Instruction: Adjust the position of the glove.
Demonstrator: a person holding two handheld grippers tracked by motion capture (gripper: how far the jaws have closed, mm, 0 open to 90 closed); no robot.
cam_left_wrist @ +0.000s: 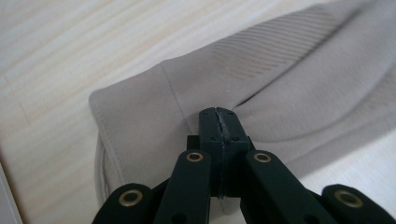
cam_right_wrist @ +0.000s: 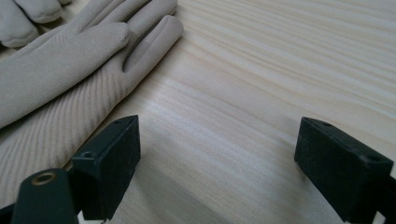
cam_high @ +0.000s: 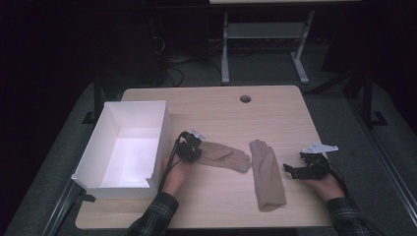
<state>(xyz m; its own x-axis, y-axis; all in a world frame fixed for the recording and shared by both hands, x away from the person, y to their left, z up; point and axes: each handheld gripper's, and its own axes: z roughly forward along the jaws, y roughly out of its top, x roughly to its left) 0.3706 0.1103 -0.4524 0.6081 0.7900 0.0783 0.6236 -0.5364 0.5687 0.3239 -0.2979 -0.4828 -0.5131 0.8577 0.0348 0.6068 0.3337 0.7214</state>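
Sleeves and hands sit closest in the high view, where my left gripper (cam_high: 193, 147) meets one tan glove (cam_high: 223, 156) beside the white box (cam_high: 125, 147). From the left gripper view, its jaws pinch the soft cuff tight. From the right gripper view, my right gripper (cam_right_wrist: 217, 163) gapes wide, holding nothing, near the second glove (cam_right_wrist: 70, 79); light, floppy cloth, best grabbed at the cuff

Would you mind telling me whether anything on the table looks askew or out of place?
Nothing stands out. The two beige gloves, the left glove and the right glove, lie flat at different angles beside the white box. The left gripper is pinching the left glove's fabric.
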